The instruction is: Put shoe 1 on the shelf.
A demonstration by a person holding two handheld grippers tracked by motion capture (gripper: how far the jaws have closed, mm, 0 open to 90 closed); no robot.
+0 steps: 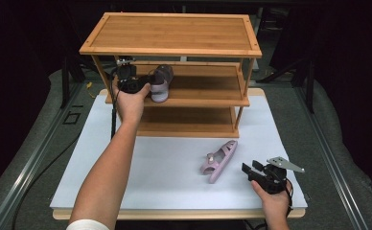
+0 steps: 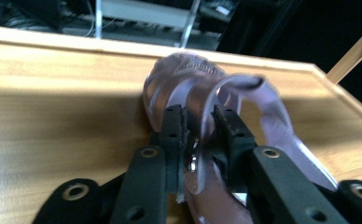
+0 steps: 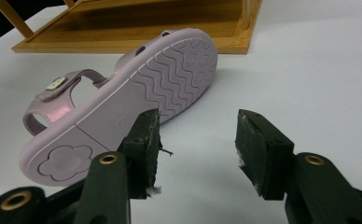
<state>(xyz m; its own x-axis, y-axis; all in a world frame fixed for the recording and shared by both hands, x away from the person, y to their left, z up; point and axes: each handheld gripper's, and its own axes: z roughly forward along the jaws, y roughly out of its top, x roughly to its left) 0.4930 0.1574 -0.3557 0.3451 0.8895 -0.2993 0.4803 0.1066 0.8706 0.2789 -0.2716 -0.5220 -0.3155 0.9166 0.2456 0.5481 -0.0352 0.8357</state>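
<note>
We clamp our left gripper [image 2: 198, 128] on a lilac sandal's strap [image 2: 207, 93] at the rack's [image 1: 174, 36] middle shelf, ten o'clock, while our right gripper [image 3: 195, 149], jaws apart, sits beside the second sandal [image 3: 137, 88] lying sideways on the desk [image 1: 174, 177] at five o'clock.

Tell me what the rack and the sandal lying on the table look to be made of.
Rack: likely bamboo or light wood, with visible grain and a satin finish. Sandal: pale pink moulded rubber or plastic sole with a wavy tread; the straps look like shiny synthetic leather.
</note>
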